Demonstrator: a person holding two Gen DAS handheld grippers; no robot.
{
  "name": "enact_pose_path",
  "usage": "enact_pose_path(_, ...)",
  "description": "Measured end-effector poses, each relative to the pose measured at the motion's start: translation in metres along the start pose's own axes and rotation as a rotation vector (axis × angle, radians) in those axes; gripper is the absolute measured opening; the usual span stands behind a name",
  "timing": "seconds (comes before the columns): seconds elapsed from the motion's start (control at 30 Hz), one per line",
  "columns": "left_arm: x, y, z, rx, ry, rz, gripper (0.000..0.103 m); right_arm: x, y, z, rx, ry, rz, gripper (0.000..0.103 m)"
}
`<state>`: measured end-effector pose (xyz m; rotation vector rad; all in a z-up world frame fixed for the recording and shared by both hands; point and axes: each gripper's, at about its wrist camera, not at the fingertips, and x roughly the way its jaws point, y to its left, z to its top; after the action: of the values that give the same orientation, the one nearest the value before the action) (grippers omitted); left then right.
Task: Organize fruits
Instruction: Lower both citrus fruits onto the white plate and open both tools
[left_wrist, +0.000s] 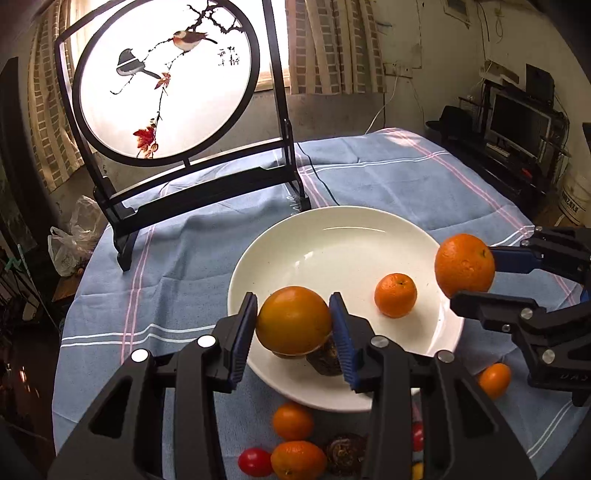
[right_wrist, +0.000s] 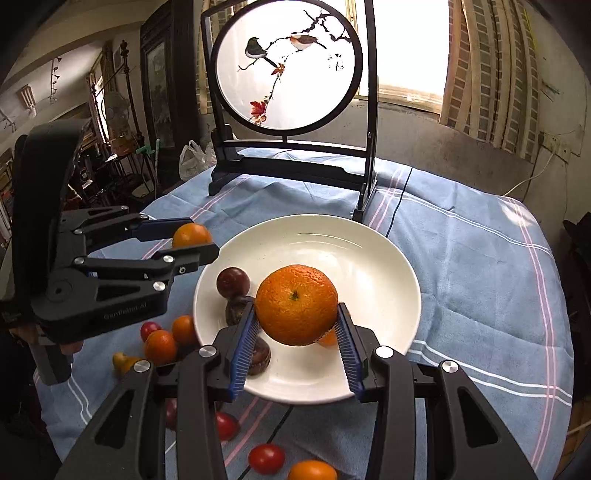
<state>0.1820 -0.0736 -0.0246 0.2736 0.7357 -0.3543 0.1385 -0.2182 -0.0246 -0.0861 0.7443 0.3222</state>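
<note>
Right now you hold one orange in each gripper above the white plate (left_wrist: 369, 229), presumably to drop them in with the fruit already collected there. Your left gripper (left_wrist: 293, 323) clamps a smooth orange (left_wrist: 293, 319) at its sides, jaws closed only to the fruit's width, over the plate's near-left rim. Your right gripper (right_wrist: 297, 323) pinches a bumpy orange (right_wrist: 295, 304) the same way, over the plate's middle. Inside the plate sit a small mandarin (left_wrist: 395, 295) and dark passion fruits (right_wrist: 232, 282). Loose kumquats (left_wrist: 293, 421) and cherry tomatoes (right_wrist: 266, 458) wait on the blue tablecloth (left_wrist: 369, 173) beside it.
</note>
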Motion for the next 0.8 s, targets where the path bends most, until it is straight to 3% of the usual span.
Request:
enact_pose_path(0.3, 0.033, -0.002, 0.003, 0.024, 0.03, 0.033, 0.039, 0.05, -0.005, 0.018, 0.022, 0.048, 0.001, 0.043)
enact_pose_path(0.7, 0.06, -0.007, 0.003, 0.049, 0.077, 0.06, 0.041, 0.083, -0.015, 0.028, 0.06, 0.093, -0.037, 0.044)
enact_pose_path(0.73, 0.059, -0.007, 0.003, 0.054, 0.074, 0.066, 0.046, 0.085, -0.016, 0.029, 0.062, 0.096, -0.043, 0.049)
enact_pose_path(0.77, 0.058, -0.007, 0.003, 0.053, 0.068, 0.075, 0.062, 0.082, -0.017, 0.029, 0.071, 0.082, -0.06, 0.053)
enact_pose_path(0.8, 0.055, -0.006, 0.003, 0.045, 0.054, 0.087, 0.071, 0.078, -0.019, 0.03, 0.084, 0.064, -0.063, 0.058)
